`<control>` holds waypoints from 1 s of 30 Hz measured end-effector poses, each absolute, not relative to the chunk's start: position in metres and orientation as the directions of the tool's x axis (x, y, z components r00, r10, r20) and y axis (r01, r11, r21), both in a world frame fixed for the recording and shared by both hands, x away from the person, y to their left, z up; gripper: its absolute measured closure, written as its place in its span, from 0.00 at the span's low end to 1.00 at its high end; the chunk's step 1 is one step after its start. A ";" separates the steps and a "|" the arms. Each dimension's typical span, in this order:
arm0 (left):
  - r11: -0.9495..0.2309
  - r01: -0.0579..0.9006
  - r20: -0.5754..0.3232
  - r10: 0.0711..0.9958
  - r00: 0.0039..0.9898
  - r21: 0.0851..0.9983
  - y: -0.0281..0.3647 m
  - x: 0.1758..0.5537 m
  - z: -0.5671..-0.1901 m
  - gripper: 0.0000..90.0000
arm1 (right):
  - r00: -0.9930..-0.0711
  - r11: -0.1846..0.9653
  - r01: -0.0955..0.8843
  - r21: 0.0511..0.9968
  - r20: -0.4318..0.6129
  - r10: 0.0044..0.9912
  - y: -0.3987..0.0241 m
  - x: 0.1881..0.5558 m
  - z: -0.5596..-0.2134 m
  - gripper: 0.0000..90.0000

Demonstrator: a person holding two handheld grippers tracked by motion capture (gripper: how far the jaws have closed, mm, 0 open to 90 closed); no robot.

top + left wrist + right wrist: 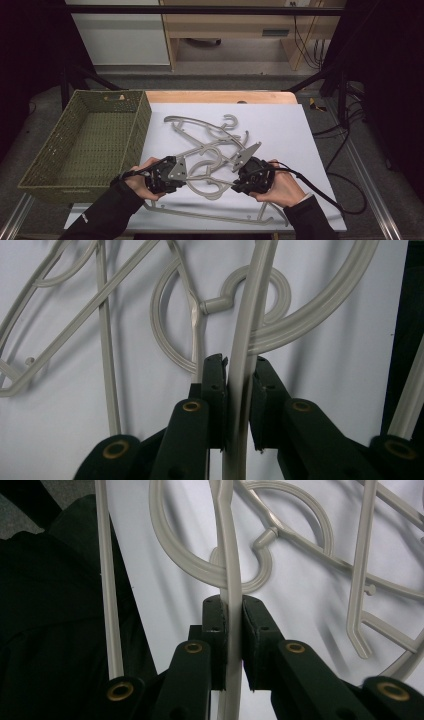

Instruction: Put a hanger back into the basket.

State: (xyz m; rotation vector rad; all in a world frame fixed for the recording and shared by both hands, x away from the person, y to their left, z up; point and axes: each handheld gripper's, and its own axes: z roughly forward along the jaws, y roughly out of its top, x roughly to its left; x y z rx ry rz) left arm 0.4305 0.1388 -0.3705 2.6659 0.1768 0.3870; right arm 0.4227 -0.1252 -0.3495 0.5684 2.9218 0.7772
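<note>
High view: pale grey plastic hanger [210,192], thin curved bar clenched in left gripper [186,176] and right gripper [235,186]

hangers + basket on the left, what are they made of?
Hangers: likely moulded plastic, matte beige-grey; thin ribbed strips with a one-piece hook, as the left gripper view shows. Basket: olive green, woven look with cut-out handles; either woven fibre or plastic moulded to mimic it, cannot tell which.

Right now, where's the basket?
In the high view the green basket sits at the table's left side, beside the white mat, just ahead of the left gripper.
</note>
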 end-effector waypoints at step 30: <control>-0.793 0.209 0.269 0.423 0.865 0.572 0.149 0.418 -0.343 0.90 | -0.821 0.554 0.320 0.768 -0.067 0.567 -0.169 0.421 -0.315 0.46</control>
